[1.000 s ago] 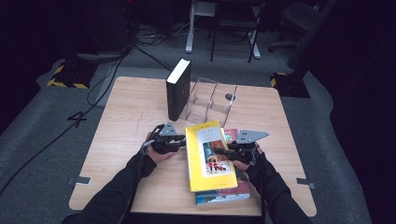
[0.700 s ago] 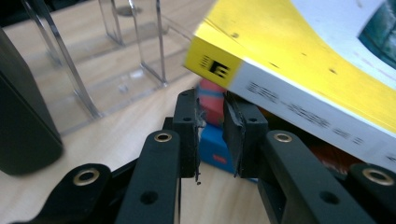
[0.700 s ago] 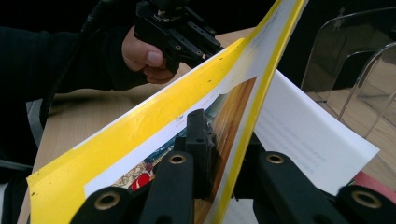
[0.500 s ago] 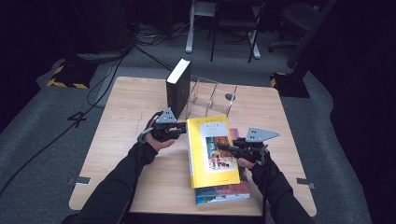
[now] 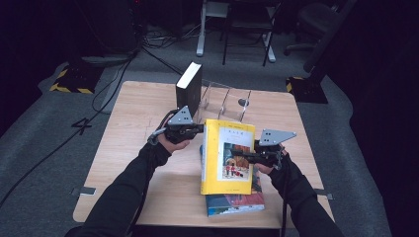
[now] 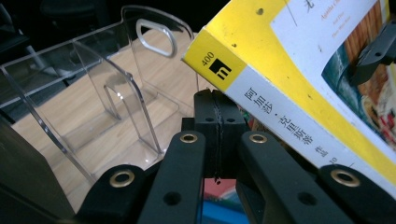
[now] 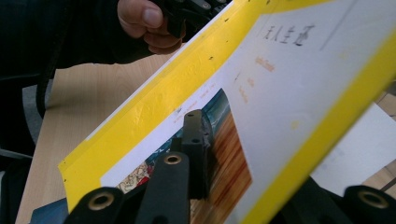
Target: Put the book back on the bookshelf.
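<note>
A yellow book (image 5: 227, 155) with a picture on its cover is held tilted above the table, its top end toward the rack. My right gripper (image 5: 248, 157) is shut on its right edge; one jaw lies on the cover (image 7: 261, 93), the other is hidden under the book. My left gripper (image 5: 200, 130) is shut with its pads (image 6: 205, 119) pressed together, nothing between them. Its tips touch the book's white and yellow spine (image 6: 280, 121) from below. A clear plastic book rack (image 5: 228, 101) stands behind, with a black book (image 5: 190, 85) upright at its left end.
A second book (image 5: 236, 203) with a blue and red cover lies flat under the yellow one, near the table's front edge. The rack's empty slots (image 6: 116, 107) are just beyond my left gripper. Bare wooden tabletop (image 5: 133, 123) lies to the left.
The yellow book has risen off the flat book and moved toward the rack. Both grippers have moved forward and up with it.
</note>
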{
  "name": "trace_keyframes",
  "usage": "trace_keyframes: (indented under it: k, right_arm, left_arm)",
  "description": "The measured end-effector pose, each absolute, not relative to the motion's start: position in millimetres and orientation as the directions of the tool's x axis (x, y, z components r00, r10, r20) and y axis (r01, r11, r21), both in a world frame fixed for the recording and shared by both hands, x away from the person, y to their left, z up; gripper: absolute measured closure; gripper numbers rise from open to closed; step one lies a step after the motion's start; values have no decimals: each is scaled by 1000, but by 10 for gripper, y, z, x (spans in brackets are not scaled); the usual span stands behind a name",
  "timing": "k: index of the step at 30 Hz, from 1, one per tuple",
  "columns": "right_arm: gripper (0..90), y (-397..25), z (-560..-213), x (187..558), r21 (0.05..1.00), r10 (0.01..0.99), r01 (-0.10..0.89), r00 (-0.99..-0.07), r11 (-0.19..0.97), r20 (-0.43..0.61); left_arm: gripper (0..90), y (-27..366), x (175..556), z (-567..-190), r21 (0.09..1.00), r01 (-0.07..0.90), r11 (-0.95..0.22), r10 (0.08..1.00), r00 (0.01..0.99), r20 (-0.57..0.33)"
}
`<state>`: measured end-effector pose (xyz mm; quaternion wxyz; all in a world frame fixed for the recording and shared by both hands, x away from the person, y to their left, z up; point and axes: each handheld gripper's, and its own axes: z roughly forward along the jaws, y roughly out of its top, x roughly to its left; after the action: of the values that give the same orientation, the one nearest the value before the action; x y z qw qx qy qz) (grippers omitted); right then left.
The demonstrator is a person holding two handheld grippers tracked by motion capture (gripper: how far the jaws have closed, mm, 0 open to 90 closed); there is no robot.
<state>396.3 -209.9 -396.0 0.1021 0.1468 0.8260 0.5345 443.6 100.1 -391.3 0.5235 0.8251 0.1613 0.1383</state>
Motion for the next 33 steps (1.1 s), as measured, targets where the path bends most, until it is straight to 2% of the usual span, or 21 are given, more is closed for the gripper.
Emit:
trace_keyframes:
  k: [8,17,23,33]
  right_arm:
    - [839,-2070,-3868,3933,924,384,77,-920,373,-79]
    - [877,-2063,-3821,3756,936,435,-39,-878,350,-199]
    - [880,-2094,-3844,3572,938,428,-92,-872,335,-238]
    - [880,-2148,-3868,3418,940,429,-123,-865,319,-259]
  left_arm:
    - [898,1016,4403,-3674,909,70,-410,418,901,119]
    - [898,1011,4186,-3475,912,-3,-410,413,891,189]
    - [893,1016,4012,-3446,916,-24,-401,408,891,201]
    - [796,1052,3782,-3597,912,6,-411,412,893,180]
